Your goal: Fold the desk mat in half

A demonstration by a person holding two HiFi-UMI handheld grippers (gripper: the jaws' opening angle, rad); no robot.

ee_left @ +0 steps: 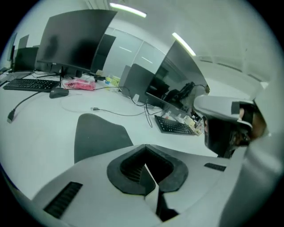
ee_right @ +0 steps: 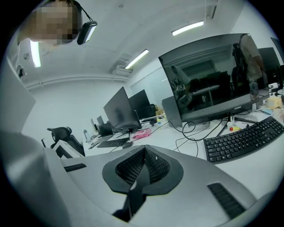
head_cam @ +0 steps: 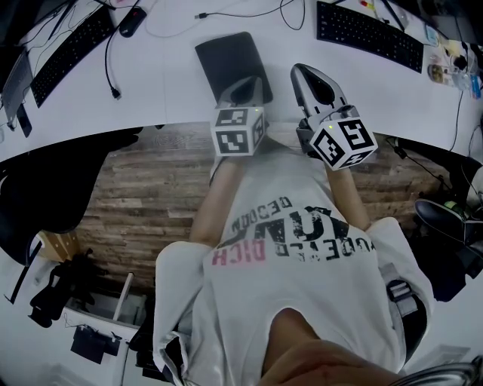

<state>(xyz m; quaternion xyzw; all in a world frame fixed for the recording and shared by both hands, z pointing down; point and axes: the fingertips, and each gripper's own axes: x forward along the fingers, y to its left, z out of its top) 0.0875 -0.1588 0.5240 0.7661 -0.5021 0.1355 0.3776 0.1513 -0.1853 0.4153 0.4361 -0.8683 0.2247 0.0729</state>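
Fingers (ee_left: pixel 128 170) together in both gripper views; desk mat (ee_left: pixel 95 135) in left's, not right's.

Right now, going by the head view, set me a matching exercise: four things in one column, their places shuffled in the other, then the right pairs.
Things:
1. desk mat
2. left gripper
3. right gripper
4. mouse

Places:
A. far side of the desk, cable trailing towards the person
B. over bare white desk, right of the mat
C. dark, lying on the desk in front of the person
D. shut on the mat's near right corner

Pairs: 1-C, 2-D, 3-B, 4-A
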